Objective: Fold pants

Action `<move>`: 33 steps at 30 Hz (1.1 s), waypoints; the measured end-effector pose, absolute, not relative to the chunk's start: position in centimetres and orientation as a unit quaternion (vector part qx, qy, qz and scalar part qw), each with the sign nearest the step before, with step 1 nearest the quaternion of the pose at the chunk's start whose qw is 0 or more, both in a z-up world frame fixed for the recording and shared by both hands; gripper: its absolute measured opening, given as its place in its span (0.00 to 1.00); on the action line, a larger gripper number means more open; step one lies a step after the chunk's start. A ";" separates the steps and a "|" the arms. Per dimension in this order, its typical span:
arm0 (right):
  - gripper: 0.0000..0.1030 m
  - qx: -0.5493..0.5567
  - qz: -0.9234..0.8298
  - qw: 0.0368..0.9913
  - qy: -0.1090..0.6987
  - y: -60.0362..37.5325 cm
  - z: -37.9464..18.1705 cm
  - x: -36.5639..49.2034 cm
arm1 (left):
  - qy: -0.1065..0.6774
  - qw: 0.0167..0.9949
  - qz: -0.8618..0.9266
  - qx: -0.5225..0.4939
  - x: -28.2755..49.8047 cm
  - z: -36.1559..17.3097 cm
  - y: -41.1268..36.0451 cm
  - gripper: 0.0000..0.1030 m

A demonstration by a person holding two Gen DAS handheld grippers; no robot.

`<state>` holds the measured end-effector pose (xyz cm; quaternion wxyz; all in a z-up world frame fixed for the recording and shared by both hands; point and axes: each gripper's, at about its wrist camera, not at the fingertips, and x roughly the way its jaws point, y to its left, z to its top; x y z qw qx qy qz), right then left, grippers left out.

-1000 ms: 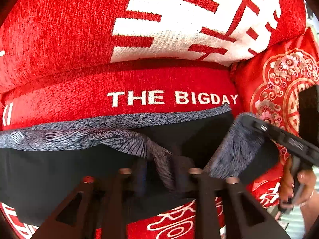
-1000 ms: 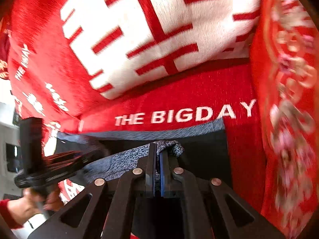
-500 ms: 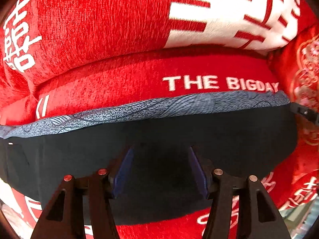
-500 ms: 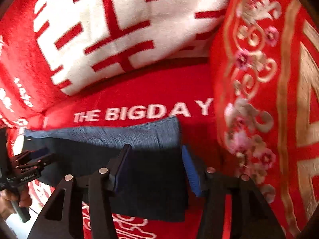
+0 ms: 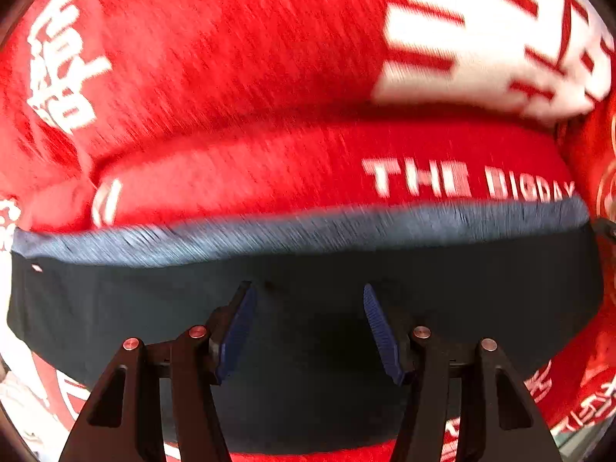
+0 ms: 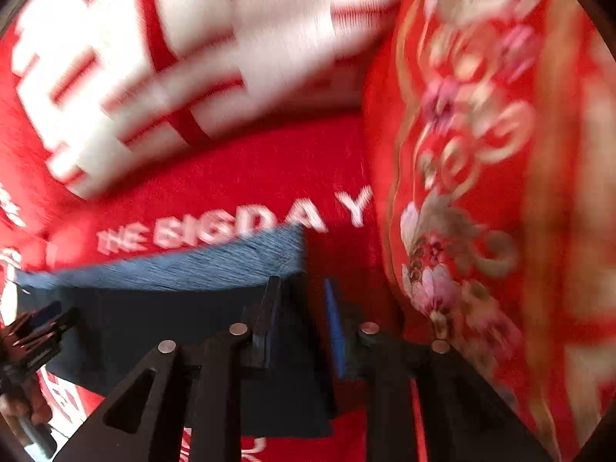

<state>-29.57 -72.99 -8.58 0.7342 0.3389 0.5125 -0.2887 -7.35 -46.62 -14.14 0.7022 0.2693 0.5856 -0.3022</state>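
The dark pants (image 5: 315, 300) lie flat across a red sofa seat, with the grey-blue patterned waistband (image 5: 346, 227) along the far edge. My left gripper (image 5: 306, 296) is open and empty just above the middle of the pants. In the right wrist view the pants (image 6: 154, 319) end at a right edge under my right gripper (image 6: 300, 292), which is open and empty. The left gripper (image 6: 34, 331) shows at the far left of that view. Both views are motion-blurred.
The red seat cushion reads "THE BIGDAY" (image 5: 462, 184). A red and white back cushion (image 5: 231, 46) rises behind it. A red embroidered floral cushion (image 6: 481, 192) stands close on the right. The sofa's front edge runs below the pants.
Both grippers let go of the waistband and opened. The bunched pants now lie spread flat on the seat. Both grippers are still moving; the right one has shifted right.
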 end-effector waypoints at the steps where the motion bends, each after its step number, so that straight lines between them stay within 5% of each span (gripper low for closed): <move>1: 0.24 0.337 -0.275 0.742 0.510 -72.4 -8.2 -29.3 | 0.578 0.708 -0.299 0.273 -6.7 -14.0 -46.7 0.60; 3: 0.24 0.324 -0.244 0.747 0.527 -71.1 -8.6 -27.9 | 0.576 0.715 -0.284 0.277 -5.3 -14.6 -46.9 0.78; 8: 0.24 0.339 -0.230 0.705 0.579 -70.0 -14.1 -26.4 | 0.573 0.735 -0.237 0.275 -1.6 -17.8 -45.2 0.78; 16: 0.25 0.343 -0.225 0.716 0.565 -69.6 -13.6 -29.1 | 0.573 0.760 -0.169 0.258 4.8 -18.3 -38.5 0.78; 21: 0.39 0.353 -0.236 0.711 0.560 -66.6 -11.5 -30.2 | 0.574 0.766 -0.138 0.253 7.7 -17.2 -33.4 0.78; 33: 0.43 0.459 -0.095 0.716 0.518 -46.2 -10.2 -21.1 | 0.581 0.754 -0.123 0.281 15.3 -17.1 -21.1 0.78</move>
